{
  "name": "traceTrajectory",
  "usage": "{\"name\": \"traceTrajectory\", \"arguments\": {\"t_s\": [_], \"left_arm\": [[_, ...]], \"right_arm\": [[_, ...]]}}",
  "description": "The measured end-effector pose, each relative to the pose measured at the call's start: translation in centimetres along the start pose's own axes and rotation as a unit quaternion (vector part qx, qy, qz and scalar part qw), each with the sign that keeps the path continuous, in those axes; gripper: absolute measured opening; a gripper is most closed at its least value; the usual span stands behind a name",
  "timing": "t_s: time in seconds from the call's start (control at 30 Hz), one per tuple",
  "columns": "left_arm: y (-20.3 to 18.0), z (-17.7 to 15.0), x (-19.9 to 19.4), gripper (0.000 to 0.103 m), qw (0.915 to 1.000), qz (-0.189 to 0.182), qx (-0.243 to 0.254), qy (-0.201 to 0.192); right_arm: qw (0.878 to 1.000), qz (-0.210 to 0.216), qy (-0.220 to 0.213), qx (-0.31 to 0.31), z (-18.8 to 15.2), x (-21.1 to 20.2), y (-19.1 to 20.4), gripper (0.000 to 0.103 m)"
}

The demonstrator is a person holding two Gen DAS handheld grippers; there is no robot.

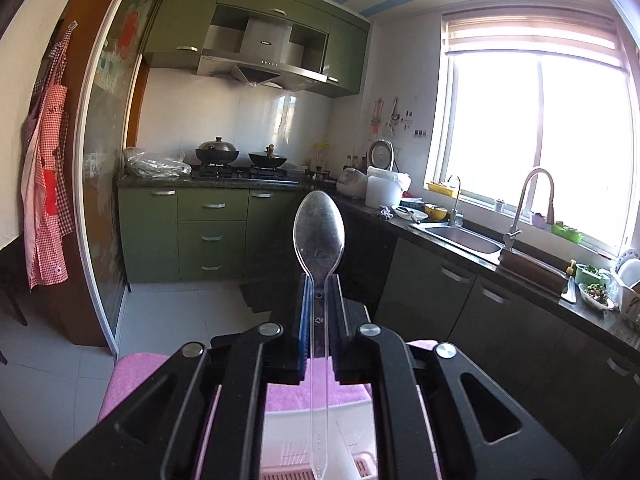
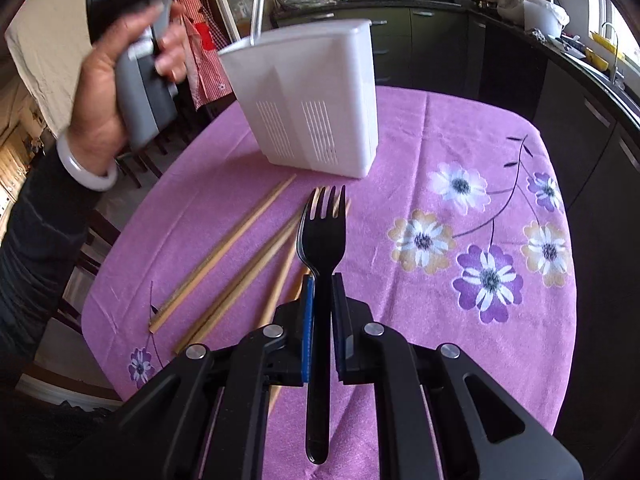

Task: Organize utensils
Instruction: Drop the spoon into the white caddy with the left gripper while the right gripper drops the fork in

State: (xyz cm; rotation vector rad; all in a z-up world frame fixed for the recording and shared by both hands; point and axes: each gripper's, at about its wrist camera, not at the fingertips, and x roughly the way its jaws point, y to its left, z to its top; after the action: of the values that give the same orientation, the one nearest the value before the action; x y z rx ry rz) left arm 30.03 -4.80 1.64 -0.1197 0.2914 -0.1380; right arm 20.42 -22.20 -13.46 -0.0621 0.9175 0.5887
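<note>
Right gripper (image 2: 321,280): jaws clamped on a black plastic fork (image 2: 320,240), smooth and glossy. Handle runs back between the blue-edged pads toward the camera, tines stick out ahead, lifted clear of the table.

Directly under and to the left of the fork: four or so bare wooden chopsticks (image 2: 224,256), long, thin, square-ish in section, lying loose and splayed on the cloth. Tips of a couple sit right behind the tines.

Tablecloth (image 2: 400,152): pink-purple, soft nap, printed white, purple and tan flowers to the right of the gripper.

Ahead and slightly left: white plastic utensil holder (image 2: 320,100), boxy, tapered, two panels of fine vertical slots low on the near wall. Stands on the cloth beyond the chopsticks, well apart from the fork. A thin pale rod rises from its far-left corner; can't tell what it is.

Up left: the person's left hand (image 2: 120,72) gripping a grey handle, white bangle (image 2: 86,168) on the wrist, dark sleeve.

Left gripper (image 1: 319,280): closed on a clear plastic spoon (image 1: 319,232), transparent, scuffed bowl, oval, pointing out ahead. Handle passes between the pads and back under the camera. Below it, part of the white holder and the pink cloth.

Far past the spoon: green glossy cabinets (image 1: 212,232), hob with two dark lidded woks (image 1: 218,150), steel extractor hood. Right of the gripper: dark counter, steel sink (image 1: 464,238) with arched tap, bright window. Far left: red-checked apron (image 1: 48,160) hanging on the wall.
</note>
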Motion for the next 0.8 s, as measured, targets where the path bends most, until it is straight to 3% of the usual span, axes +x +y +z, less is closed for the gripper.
{"name": "traceTrajectory", "arguments": {"t_s": [0.2,0.27,0.33,0.53,0.6,0.7,0.8], "left_arm": [[-0.1,-2.8,-0.8,0.009,0.9992,0.005,0.029,0.029],[0.1,-3.1,-1.2,0.019,0.9985,0.008,0.034,0.042],[0.5,-3.5,-1.8,0.044,0.9981,0.007,0.033,0.051],[2.0,-4.3,-5.5,0.046,0.9969,0.008,0.028,0.073],[2.6,-4.6,-7.2,0.047,0.9964,0.006,0.025,0.081],[3.4,-5.3,-9.6,0.050,0.9953,-0.002,0.021,0.094],[4.1,-5.9,-11.5,0.052,0.9945,-0.002,0.025,0.101]], "right_arm": [[0.997,0.005,-0.075,-0.009,5.0,-3.6,0.7,0.009],[0.994,0.004,-0.106,-0.010,7.2,-4.8,0.9,0.009],[0.991,0.004,-0.135,-0.009,9.4,-5.6,1.2,0.009],[0.974,-0.003,-0.226,0.000,16.8,-5.3,2.1,0.009],[0.965,-0.032,-0.259,-0.004,19.0,-4.6,2.6,0.009],[0.957,-0.063,-0.284,-0.001,21.2,-2.2,2.5,0.009],[0.957,-0.072,-0.281,0.012,22.0,0.8,1.7,0.009]]}}
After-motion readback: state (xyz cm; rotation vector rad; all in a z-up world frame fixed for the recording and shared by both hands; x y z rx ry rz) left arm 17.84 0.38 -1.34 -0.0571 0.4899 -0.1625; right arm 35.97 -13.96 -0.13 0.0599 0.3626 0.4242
